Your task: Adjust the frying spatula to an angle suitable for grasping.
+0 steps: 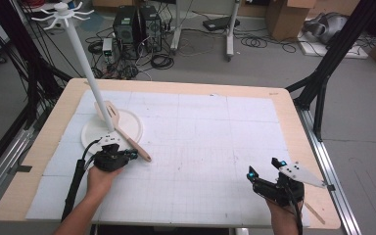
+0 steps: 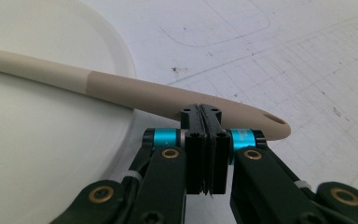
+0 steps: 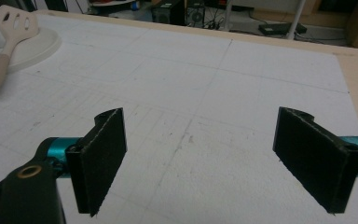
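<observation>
The left gripper (image 1: 133, 154), held low over the mat by the left hand (image 1: 100, 178), has its jaws closed just beside the handle end of the spatula (image 1: 122, 131), which leans across the round white base (image 1: 134, 128) of the hook stand (image 1: 85, 63), while the right gripper (image 1: 263, 169) rests well apart, jaws spread wide and holding nothing.

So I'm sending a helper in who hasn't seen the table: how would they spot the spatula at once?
Start at the tall white pole rising from the round white base on the table's left side. The spatula leans across that base, its slotted beige blade by the pole and its handle running off the rim toward the left tool. It is the sole wooden-coloured utensil there.
</observation>
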Tool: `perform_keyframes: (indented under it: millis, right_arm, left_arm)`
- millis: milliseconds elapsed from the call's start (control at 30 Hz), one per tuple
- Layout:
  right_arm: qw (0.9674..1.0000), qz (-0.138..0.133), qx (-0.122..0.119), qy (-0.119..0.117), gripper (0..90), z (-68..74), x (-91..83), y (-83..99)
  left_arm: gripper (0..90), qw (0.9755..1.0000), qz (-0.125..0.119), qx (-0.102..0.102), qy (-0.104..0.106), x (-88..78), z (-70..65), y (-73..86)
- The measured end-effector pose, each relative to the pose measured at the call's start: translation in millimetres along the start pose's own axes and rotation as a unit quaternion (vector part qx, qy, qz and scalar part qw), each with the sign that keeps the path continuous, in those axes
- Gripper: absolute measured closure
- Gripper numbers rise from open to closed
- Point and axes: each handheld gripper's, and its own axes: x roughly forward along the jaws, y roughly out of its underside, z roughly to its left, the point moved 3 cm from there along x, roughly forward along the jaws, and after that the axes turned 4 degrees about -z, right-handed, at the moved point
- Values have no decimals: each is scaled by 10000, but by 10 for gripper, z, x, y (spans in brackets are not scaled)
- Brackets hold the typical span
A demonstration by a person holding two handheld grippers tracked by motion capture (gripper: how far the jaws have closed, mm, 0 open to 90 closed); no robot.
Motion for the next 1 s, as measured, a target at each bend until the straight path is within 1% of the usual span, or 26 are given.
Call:
perform_keyframes:
  millis: [67, 200, 300, 433, 567, 633, 700, 733, 833, 867, 933, 967, 1000]
  right_arm:
    - [10000, 9, 0, 3, 161, -1, 0, 1]
    - [10000, -3, 11, 17, 161, -4, -8, 2]
    - [10000, -6, 3, 17, 161, -10, -8, 5]
    - [10000, 12, 4, 6, 161, -6, -9, 8]
    - [10000, 23, 3, -11, 161, -2, -5, 7]
    - [10000, 23, 13, -7, 161, -1, -4, 6]
    - [10000, 18, 3, -7, 161, 4, 5, 5]
    - [10000, 18, 3, -7, 161, 4, 5, 5]
    - [10000, 19, -9, -20, 161, 8, 14, 4]
    - [10000, 25, 9, -21, 161, 15, 13, 1]
    - [10000, 10, 2, -31, 161, 11, 14, 1]
    - [10000, 10, 2, -31, 161, 11, 14, 1]
    - [10000, 21, 16, -30, 161, 8, 11, 3]
  left_arm:
    - [879, 10000, 6, 39, -23, 28, -5, -30]
    - [870, 9999, -79, -103, -8, 73, 14, -47]
    - [867, 9998, -110, -149, -49, 83, 36, -50]
    - [864, 9994, -180, -282, -85, 103, 83, -57]
    - [865, 9989, -261, -372, -132, 127, 115, -64]
    - [867, 9988, -266, -381, -141, 132, 118, -65]
    - [871, 9986, -306, -390, -195, 145, 118, -73]
    - [871, 9984, -306, -427, -204, 152, 114, -77]
    - [871, 9983, -297, -422, -253, 181, 109, -101]
    - [871, 9983, -315, -386, -297, 178, 114, -113]
    - [869, 9984, -369, -308, -307, 135, 125, -124]
    - [863, 9984, -369, -308, -307, 135, 125, -124]
    - [863, 9984, -408, -219, -315, 90, 135, -135]
